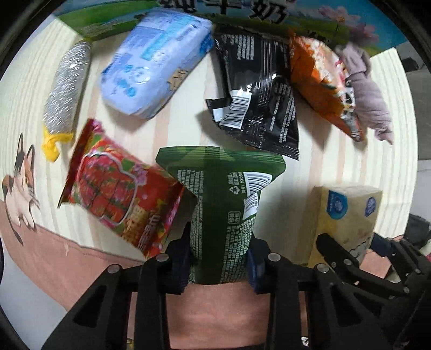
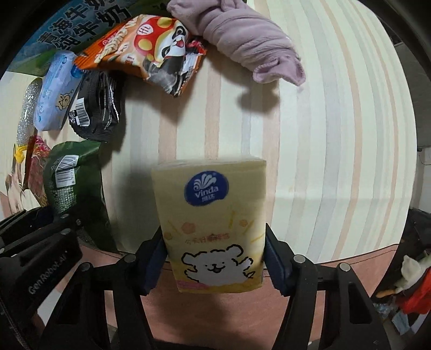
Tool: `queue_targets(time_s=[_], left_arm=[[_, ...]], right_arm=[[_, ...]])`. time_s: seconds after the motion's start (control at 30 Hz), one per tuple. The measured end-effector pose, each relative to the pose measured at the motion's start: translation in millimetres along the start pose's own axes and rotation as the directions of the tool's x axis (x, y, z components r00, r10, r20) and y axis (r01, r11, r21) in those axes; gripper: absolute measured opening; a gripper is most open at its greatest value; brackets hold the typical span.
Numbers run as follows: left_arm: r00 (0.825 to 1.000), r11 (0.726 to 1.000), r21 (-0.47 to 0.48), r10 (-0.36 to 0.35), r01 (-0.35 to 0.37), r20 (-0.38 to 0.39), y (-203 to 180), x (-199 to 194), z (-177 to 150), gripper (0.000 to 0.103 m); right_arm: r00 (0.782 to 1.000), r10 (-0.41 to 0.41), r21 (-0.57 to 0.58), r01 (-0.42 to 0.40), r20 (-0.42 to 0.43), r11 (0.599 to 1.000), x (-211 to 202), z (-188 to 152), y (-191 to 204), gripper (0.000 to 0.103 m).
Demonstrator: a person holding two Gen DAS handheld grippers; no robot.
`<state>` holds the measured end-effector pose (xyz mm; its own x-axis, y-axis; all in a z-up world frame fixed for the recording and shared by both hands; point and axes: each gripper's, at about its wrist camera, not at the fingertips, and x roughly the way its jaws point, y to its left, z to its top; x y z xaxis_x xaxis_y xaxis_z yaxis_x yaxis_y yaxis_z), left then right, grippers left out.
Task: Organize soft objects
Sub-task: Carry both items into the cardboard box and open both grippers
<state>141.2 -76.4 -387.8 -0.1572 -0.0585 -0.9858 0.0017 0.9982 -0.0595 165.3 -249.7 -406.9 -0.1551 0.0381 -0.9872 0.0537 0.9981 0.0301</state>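
Left gripper point(image 1: 219, 258): jaws closed tight on the lower end of the green pack point(image 1: 221, 199), which is pinched narrow between the blue pads. Right gripper point(image 2: 215, 266): jaws part-way in, a pad at each side of the yellow tissue pack point(image 2: 212, 223); the left pad touches it, the right looks just clear, so a firm grip cannot be confirmed. Striped cloth point(image 2: 323, 134): bears all items. Relative to the green pack, in the left wrist view: red pack point(image 1: 118, 188) just beside it at left, overlapping its edge; black pack point(image 1: 258, 91) just beyond it; blue pack point(image 1: 156, 62) beyond and left; silver scourer point(image 1: 67, 86) with a yellow end, far left; orange pack point(image 1: 320, 80) beyond and right; mauve cloth point(image 1: 369, 88) touching the orange pack's far side; tissue pack at right, well apart. Printed carton point(image 1: 269, 13): along the far edge.
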Motion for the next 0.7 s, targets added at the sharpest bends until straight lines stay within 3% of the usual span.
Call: queue_targets(time_s=[0.17,0.27,0.43,0.53,0.7], left_arm=[[0.998,0.999,-0.026,-0.042,0.044,0.05,8.9,-32.3,-21.7,0.03],[0.993,0.996,-0.038,-0.073,0.077,0.097,22.9,-75.4,-36.4,0.03],[0.968,0.992,-0.025,-0.118,0.126,0.223,20.5,-150.4,-42.1,0.03],[0.951,0.99,0.005,-0.138,0.142,0.276,9.5,-185.1,-19.6,0.03],[0.938,0.992,0.052,-0.122,0.111,0.325,6.9,-223.1,49.9,0.03]], right_arm=[[0.996,0.085,0.032,-0.086,0.024,0.996,7.2,-25.5,-3.9,0.066],[0.986,0.161,0.053,-0.164,0.044,0.985,1.0,-43.5,-7.4,0.066],[0.954,0.268,0.024,-0.274,0.136,0.962,-33.9,-68.4,-5.4,0.066],[0.926,0.303,-0.028,-0.305,0.226,0.952,-70.5,-74.8,4.1,0.066],[0.889,0.31,-0.084,-0.3,0.338,0.95,-126.5,-45.0,20.4,0.066]])
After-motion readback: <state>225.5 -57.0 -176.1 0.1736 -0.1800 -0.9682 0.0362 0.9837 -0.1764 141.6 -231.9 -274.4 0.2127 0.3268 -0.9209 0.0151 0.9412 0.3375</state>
